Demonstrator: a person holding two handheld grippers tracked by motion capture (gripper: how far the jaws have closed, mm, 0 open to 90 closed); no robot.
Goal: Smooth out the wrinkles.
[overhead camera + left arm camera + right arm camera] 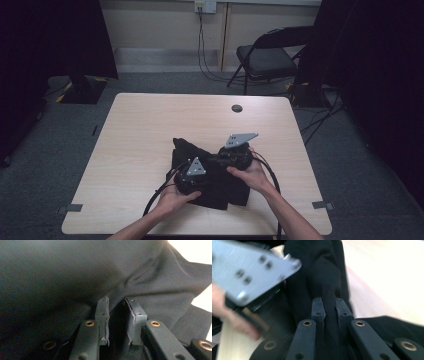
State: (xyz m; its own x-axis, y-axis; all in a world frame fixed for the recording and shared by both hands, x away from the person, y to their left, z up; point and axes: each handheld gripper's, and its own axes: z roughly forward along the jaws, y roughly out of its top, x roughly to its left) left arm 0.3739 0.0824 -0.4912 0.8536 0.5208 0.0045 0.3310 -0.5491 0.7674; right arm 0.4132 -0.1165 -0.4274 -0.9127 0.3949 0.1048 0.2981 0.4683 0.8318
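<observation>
A black cloth (210,175) lies bunched near the front middle of the bench (140,130). The right claw (329,306) is clamped on a raised fold of it. The left claw (117,307) presses into the cloth, its jaws apart with a gap between the pads.

left gripper (191,176): jaws apart, low, angled down | right gripper (235,155): jaws clamped, raised
</observation>
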